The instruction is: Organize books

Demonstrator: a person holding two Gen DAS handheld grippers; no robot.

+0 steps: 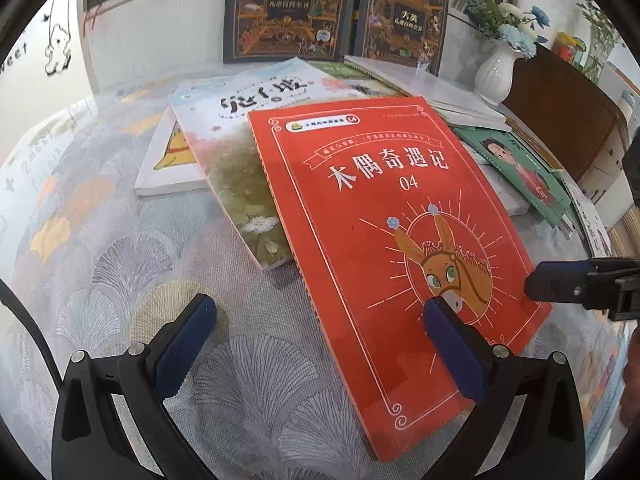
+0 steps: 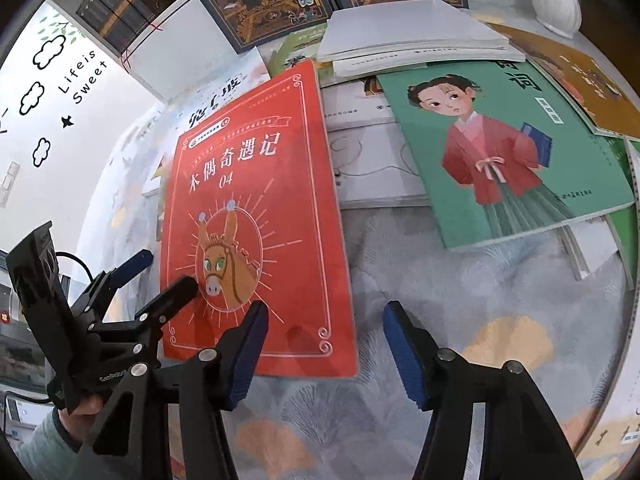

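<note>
Left gripper (image 1: 320, 320): nearest the table's front edge, jaws spread wide, nothing clamped. One blue pad (image 1: 452, 352) over the lower part of the red book, contact not determinable; other pad over bare cloth, clear of the book's left edge.

Right gripper (image 2: 326, 348): near the front edge, jaws parted about halfway, nothing between them. Left pad (image 2: 248, 356) above the red book's near right corner; right pad over bare cloth.

Tablecloth (image 1: 160, 280): pale, fan-leaf pattern in grey and ochre, covering the table.

Red book (image 1: 384, 240): face up, donkey head in a rayed circle, white title, "04". Laid aslant from the front edge toward the centre, left edge overlapping the pastel book.

Pastel book (image 1: 240, 152): flowered cover, face up, beside and partly under the red book, itself atop a white book with a yellow figure (image 1: 168, 160).

Green book (image 2: 504, 152): girl in red jacket and green skirt, face up toward the right edge, lying on white volumes.

White books (image 2: 412, 40): stacked flat, toward the back.

Two dark ornate books (image 1: 280, 8): upright at the back edge, side by side.

White vase (image 1: 496, 72): back right corner, blue and white flowers.

Shelf of books (image 2: 116, 4): back left, behind the table.
</note>
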